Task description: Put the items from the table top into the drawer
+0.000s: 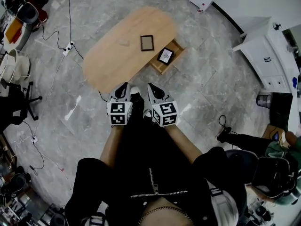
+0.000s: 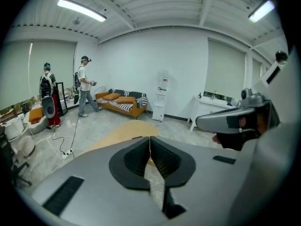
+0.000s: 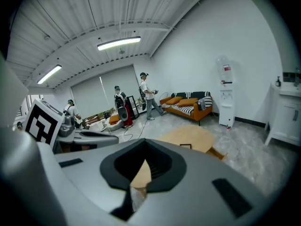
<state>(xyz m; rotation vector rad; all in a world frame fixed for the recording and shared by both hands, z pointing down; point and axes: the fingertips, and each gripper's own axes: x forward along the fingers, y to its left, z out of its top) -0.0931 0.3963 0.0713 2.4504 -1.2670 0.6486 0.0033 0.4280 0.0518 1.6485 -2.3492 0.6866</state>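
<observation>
L claw (image 2: 150,140) & R claw (image 3: 145,160) closed, empty; only head view shows card (image 1: 165,55) in drawer (image 1: 159,68).

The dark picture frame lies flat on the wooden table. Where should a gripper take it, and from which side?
Probably the rim nearest the person. The picture frame lies flat and thin on the table, so only an edge offers the jaws a hold; the right gripper, now shut, could come in low from that side.
</observation>
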